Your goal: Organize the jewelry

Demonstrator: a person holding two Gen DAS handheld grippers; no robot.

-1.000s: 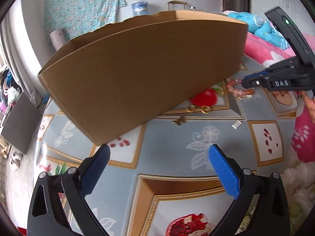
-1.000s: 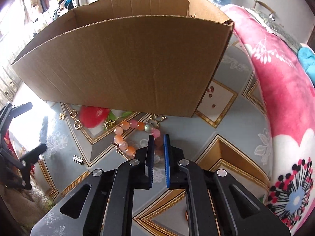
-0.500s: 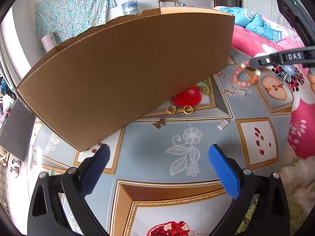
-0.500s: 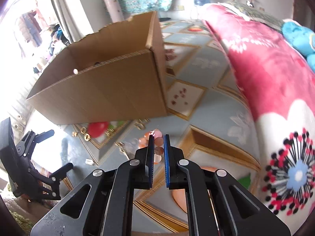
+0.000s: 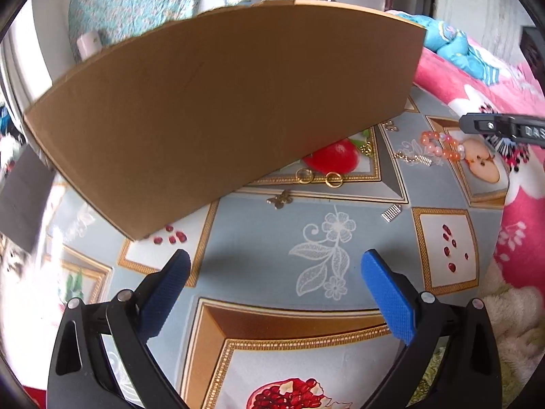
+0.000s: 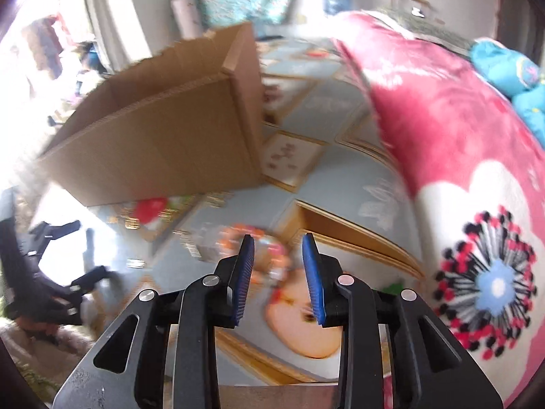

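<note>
At the far left of the left wrist view, the cardboard box (image 5: 221, 102) stands on the patterned mat (image 5: 272, 238), its plain brown wall filling most of the upper frame. Below it the left claw (image 5: 272, 272) hangs over bare mat with its blue pads (image 5: 388, 293) spread wide and nothing between them: released.

Moving right along the foot of the box, two gold rings (image 5: 318, 178) lie side by side just beside a printed red fruit, with a small gold butterfly charm (image 5: 280, 200) a little nearer the camera. Further right a small silver clip (image 5: 391, 212) lies alone on the grey band. Beyond it, near the box's right corner, a gold chain piece (image 5: 412, 158) rests just beside the orange beaded bracelet (image 5: 439, 145), which lies on the mat at the edge of a printed apple panel.

At the right edge the right claw (image 5: 477, 124) reaches in above the bracelet. In its own blurred view the right claw (image 6: 277, 272) has its jaws opening, the pads apart; the bracelet (image 6: 259, 238) shows as an orange and pink smear on the mat below the tips, and the pads do not press on it. The pink flowered blanket (image 6: 442, 153) fills the far right.
</note>
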